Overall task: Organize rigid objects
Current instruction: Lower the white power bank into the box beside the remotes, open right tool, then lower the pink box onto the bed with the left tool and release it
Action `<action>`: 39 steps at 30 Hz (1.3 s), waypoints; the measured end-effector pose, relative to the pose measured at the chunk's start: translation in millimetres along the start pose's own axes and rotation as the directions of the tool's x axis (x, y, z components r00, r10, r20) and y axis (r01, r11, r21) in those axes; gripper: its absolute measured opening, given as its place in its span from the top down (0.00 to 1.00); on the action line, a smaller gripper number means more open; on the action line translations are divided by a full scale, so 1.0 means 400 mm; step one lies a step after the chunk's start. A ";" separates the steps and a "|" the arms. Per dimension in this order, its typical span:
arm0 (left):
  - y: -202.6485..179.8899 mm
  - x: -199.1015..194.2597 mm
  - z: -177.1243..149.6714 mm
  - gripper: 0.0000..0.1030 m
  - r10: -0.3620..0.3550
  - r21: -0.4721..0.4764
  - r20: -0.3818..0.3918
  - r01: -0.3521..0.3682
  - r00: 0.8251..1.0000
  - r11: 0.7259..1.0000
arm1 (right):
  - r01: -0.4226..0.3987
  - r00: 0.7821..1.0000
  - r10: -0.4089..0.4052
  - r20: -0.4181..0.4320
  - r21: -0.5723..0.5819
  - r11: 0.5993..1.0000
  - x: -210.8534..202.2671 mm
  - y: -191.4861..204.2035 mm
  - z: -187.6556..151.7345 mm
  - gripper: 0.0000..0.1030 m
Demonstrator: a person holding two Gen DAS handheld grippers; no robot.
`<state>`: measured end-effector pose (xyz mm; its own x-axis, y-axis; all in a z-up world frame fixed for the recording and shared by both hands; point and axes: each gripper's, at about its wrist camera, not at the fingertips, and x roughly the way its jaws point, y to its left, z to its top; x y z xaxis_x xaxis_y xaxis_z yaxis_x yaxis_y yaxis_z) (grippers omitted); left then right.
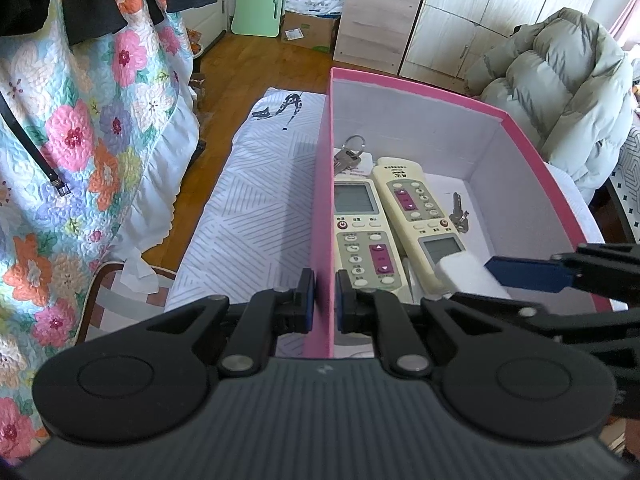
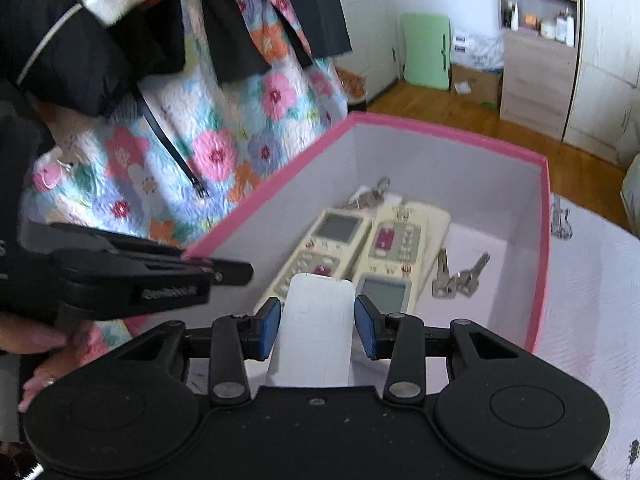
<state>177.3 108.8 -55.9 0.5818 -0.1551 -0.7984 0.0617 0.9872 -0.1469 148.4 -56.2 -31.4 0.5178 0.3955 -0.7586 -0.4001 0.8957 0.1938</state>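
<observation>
left claw is clenched on the near left wall of the pink box, one pad outside the wall and one inside. right claw grasps a white remote turned blank side up, its blue pads pressed on the two long edges, the far end of it hanging over the near end of the box.

inside the box, two cream remotes lie side by side, buttons up: the left remote lies along the left wall, the angled remote just beside it and pointing the other way, its screen at the near end. a key bunch on a ring lies at the far left corner of the box, past the remotes, and two loose keys lie just right of the angled remote.

the left wrist view alone shows the patterned bedsheet left of the box, and a grey puffer jacket beyond the box's right wall; there the white remote shows only as a pale block ahead of one blue pad. the right wrist view alone shows the person's hand below the left claw, well left of the box, and the full width of the white remote between the pads. both views show the floral quilt hanging left of the box.
</observation>
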 end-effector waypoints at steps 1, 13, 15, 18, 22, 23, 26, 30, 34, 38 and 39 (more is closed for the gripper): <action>-0.001 0.000 -0.002 0.92 0.002 0.002 0.002 -0.002 1.000 1.000 | 0.007 1.000 -0.007 -0.018 -0.009 1.000 0.010 -0.001 0.004 0.56; -0.011 0.001 -0.006 0.92 0.010 0.023 0.003 -0.010 1.000 1.000 | 0.016 0.992 -0.005 0.127 -0.081 0.997 -0.051 -0.007 -0.001 0.49; -0.010 0.000 -0.009 0.92 0.012 0.021 0.010 -0.012 1.000 1.000 | 0.037 0.979 -0.019 0.202 -0.086 0.996 -0.097 0.000 -0.010 0.49; -0.006 -0.001 -0.012 0.92 0.012 0.009 0.017 -0.012 1.000 1.000 | 0.055 0.962 -0.037 0.272 -0.057 0.997 -0.146 -0.011 -0.027 0.49; -0.005 -0.011 -0.019 0.92 0.015 -0.004 0.028 -0.015 0.999 1.000 | 0.118 0.924 -0.104 0.367 -0.016 0.993 -0.204 -0.031 -0.057 0.49; -0.006 -0.017 -0.022 0.92 0.018 -0.009 0.034 -0.018 0.999 1.000 | 0.135 0.912 -0.123 0.392 -0.002 0.991 -0.218 -0.035 -0.068 0.49; -0.012 -0.046 -0.035 0.92 0.035 -0.014 0.064 -0.034 0.997 0.999 | 0.159 0.882 -0.160 0.443 0.040 0.986 -0.261 -0.052 -0.094 0.47; -0.050 -0.119 -0.061 0.92 0.106 0.029 0.138 -0.111 0.985 0.993 | 0.204 0.843 -0.209 0.495 0.065 0.977 -0.309 -0.051 -0.131 0.46; -0.090 -0.201 -0.081 0.92 0.123 0.040 0.209 -0.134 0.970 0.990 | 0.242 0.823 -0.246 0.513 0.076 0.967 -0.343 -0.036 -0.156 0.44; -0.118 -0.276 -0.100 0.92 0.069 0.036 0.260 -0.081 0.963 0.996 | 0.287 0.805 -0.280 0.523 0.070 0.955 -0.374 -0.014 -0.178 0.42; -0.127 -0.290 -0.105 0.92 0.064 0.043 0.270 -0.079 0.961 0.996 | 0.294 0.802 -0.288 0.523 0.074 0.953 -0.381 -0.010 -0.184 0.41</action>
<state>72.6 75.1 19.9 0.7818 -0.0758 -0.6189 0.0505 0.9970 -0.0583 15.5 -135.1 37.9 0.9261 0.1657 -0.3389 -0.1733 0.9848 0.0078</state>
